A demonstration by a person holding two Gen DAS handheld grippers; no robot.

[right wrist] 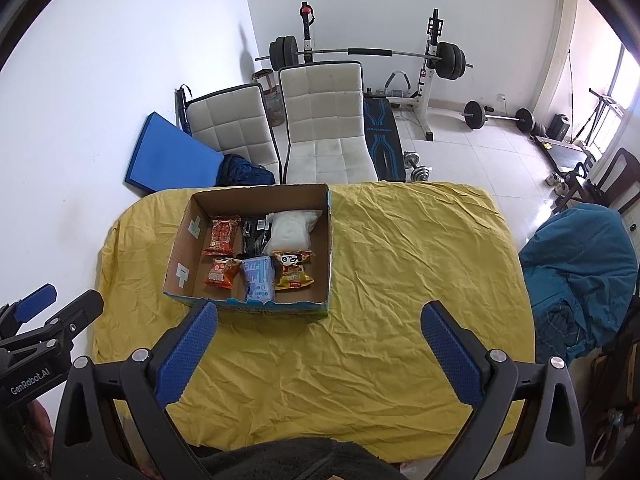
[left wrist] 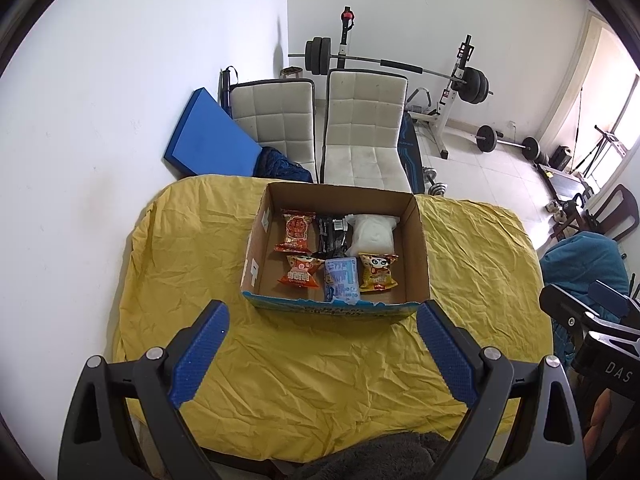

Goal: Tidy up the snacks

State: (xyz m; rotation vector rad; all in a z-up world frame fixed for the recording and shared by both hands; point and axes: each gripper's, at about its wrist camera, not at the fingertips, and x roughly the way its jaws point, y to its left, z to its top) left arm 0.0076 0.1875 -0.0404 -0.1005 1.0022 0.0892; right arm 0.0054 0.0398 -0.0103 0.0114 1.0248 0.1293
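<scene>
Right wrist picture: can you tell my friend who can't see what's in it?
A cardboard box sits on a table with a wrinkled yellow cloth, holding six snack packets in two rows. The open right gripper hovers in front of it, empty. Two white chairs and a barbell rack stand behind.

White walls (right wrist: 120, 60) meet in a corner ahead of me. Pale tiled floor (right wrist: 480, 148). Two cream padded chairs (left wrist: 364, 128) stand behind the yellow-draped counter (right wrist: 400, 260); blue mat (left wrist: 208, 136) leans on the left wall. Barbell rack (right wrist: 368, 54) beyond. Daylight from a right-hand window (left wrist: 628, 112).
</scene>
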